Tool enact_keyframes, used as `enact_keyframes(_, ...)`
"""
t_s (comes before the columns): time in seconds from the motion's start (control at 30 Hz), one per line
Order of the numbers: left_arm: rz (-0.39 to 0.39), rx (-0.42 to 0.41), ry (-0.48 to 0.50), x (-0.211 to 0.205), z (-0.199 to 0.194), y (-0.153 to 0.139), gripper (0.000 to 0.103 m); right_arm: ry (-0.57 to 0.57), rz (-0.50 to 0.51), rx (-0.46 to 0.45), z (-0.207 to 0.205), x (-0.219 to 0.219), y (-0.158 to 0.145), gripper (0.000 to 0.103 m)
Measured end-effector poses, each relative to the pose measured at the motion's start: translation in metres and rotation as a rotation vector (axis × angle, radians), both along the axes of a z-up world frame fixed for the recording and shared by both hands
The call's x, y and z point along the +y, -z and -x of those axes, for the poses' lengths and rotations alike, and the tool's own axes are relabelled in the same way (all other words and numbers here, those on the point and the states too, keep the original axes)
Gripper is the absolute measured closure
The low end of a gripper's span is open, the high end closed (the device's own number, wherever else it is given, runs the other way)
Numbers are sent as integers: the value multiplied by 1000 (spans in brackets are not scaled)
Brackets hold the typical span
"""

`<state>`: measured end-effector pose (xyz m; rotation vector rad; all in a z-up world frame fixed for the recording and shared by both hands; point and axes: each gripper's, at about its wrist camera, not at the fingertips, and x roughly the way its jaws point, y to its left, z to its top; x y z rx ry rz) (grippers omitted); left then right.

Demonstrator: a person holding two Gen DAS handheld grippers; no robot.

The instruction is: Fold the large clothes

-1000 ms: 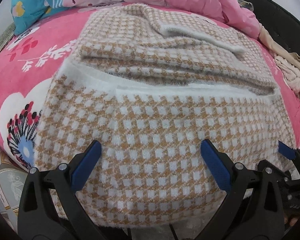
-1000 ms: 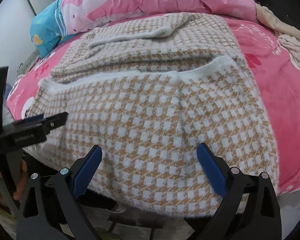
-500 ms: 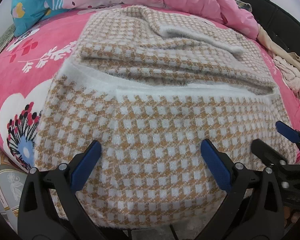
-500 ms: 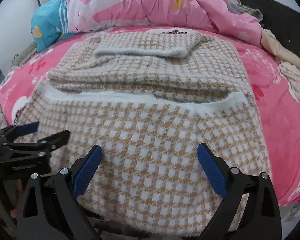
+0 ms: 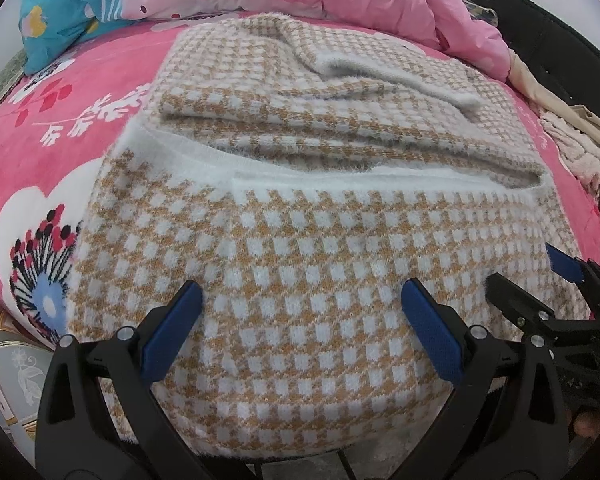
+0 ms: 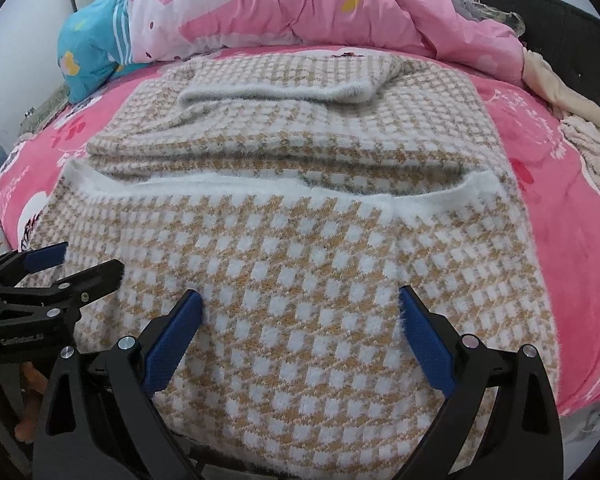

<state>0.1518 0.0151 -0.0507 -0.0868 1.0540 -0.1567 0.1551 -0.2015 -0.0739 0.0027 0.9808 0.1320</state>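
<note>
pink bed (image 6: pixel 572 216); pale wall (image 6: pixel 28 40)

We see even, soft, bright light with only faint shadows under the sweater's (image 5: pixel 308 264) folds. Focus is sharp at centre; fisheye bending curves the bed (image 6: pixel 572 232), and black vignetting rims both views.

**Bed, pink floral cover, with items lying on it**

Bed (image 6: pixel 572 240): pink fleece cover with white and red flower print. Centre, near edge to middle: tan-and-white houndstooth sweater (image 6: pixel 300 264), partly folded, hem draped over the near edge. Far side: bunched pink quilt (image 6: pixel 308 4). Far right: beige clothes (image 6: pixel 592 148), heaped.
</note>
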Motion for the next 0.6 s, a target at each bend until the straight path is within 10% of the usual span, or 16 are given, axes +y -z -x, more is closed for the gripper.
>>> enact_keyframes(0.6,-97,-164,-54,20,33,-40,6,-6,-25,-2,0,-4,4,8)
